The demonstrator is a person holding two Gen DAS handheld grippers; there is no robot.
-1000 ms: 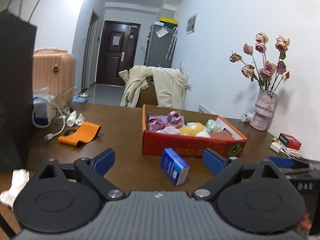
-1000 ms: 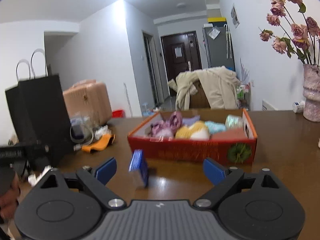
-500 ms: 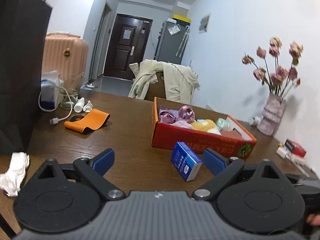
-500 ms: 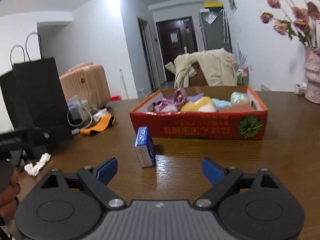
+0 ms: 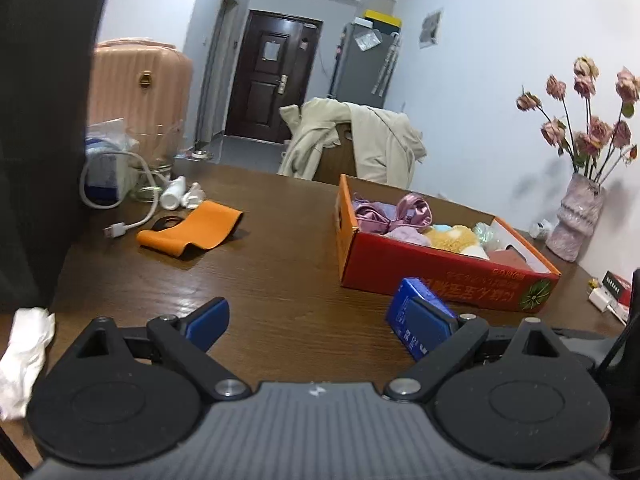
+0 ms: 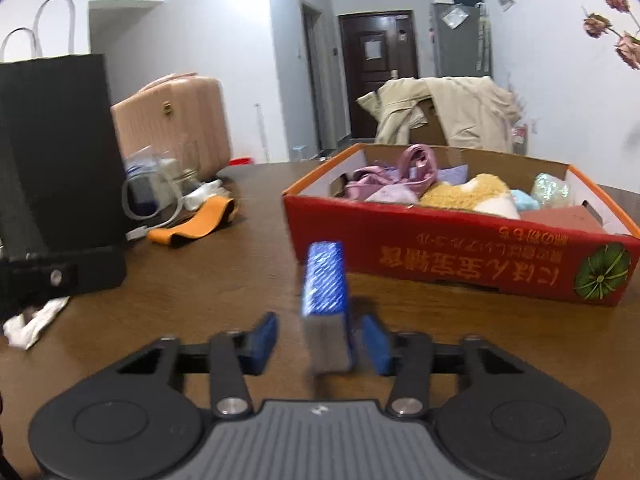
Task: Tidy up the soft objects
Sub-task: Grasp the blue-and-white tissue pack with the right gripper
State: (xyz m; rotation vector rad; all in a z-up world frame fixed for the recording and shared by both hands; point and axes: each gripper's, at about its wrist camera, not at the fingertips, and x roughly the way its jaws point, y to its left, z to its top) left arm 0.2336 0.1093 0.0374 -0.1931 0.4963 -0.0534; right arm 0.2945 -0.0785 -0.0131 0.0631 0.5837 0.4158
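Closing in, the right gripper (image 6: 318, 338) has narrowed its fingers from wide apart to straddle the blue tissue pack (image 6: 326, 300), though gaps show on both sides, so no pinch yet. That pack stands on the table (image 6: 240, 288) at 7 o'clock of the red box (image 6: 460, 256). Left gripper (image 5: 324, 322) stays spread, idle

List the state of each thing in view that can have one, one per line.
Right gripper: part-closed around the blue pack, a gap on the left.
Left gripper: wide open, empty.
Blue pack: standing on edge on the table.
Red box: open, holding soft things.
Door: shut.
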